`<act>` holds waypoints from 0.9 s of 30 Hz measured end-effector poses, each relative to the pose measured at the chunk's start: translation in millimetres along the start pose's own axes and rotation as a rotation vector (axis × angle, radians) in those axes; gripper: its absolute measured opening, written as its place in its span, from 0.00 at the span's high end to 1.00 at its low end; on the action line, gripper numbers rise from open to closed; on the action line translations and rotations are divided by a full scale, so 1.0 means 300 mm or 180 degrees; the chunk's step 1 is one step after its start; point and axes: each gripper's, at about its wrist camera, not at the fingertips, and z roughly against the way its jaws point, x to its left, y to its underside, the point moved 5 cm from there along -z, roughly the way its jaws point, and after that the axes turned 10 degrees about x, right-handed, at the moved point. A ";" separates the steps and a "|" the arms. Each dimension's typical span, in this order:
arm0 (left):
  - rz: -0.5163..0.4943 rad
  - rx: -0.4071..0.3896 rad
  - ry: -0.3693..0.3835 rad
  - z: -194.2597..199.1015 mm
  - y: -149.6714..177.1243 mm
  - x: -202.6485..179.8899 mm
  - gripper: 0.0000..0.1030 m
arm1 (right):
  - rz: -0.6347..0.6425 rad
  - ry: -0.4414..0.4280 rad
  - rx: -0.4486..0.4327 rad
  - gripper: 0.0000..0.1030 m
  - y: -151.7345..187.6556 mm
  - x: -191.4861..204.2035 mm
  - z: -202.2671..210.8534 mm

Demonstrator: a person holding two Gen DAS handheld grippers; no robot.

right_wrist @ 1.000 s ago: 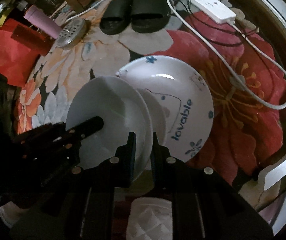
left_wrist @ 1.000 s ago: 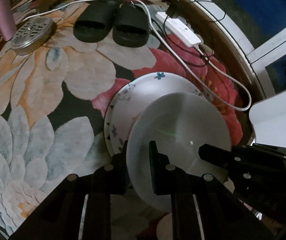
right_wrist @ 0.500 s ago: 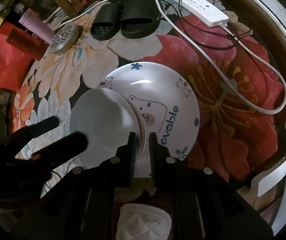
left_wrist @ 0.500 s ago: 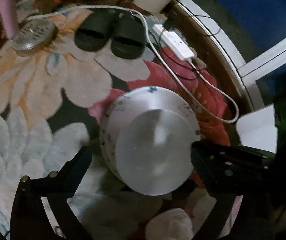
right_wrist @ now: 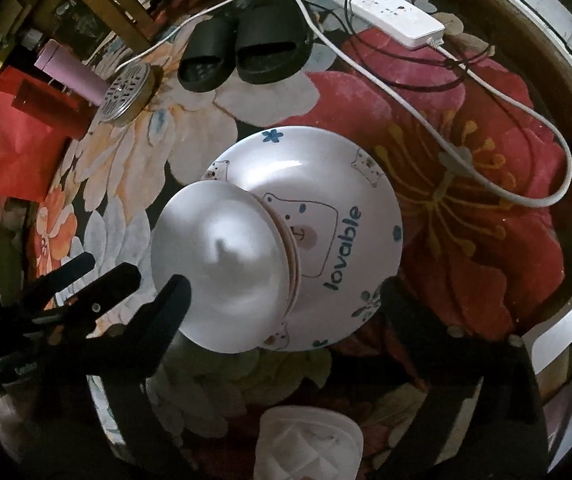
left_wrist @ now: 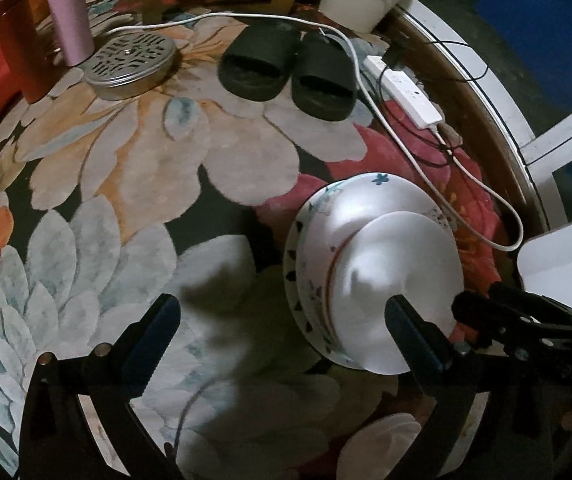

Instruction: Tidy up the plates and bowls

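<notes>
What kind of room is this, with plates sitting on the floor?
Probably a lived-in room at home, likely a living room or bedroom. A flowered rug covers the floor, a pair of black slippers sits on it, and a white power strip with trailing cables lies nearby.

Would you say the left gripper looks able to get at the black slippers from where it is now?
Probably yes. The left gripper is open and empty, and only bare carpet lies between it and the black slippers. The stacked plates sit off to its right side.

A plain white plate (right_wrist: 226, 272) rests off-centre on the bear-printed plate (right_wrist: 346, 208).
</notes>
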 end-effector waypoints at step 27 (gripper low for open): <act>0.0110 0.0005 -0.0042 0.016 0.033 0.087 0.01 | 0.0084 0.0024 -0.0042 0.05 0.003 0.072 -0.018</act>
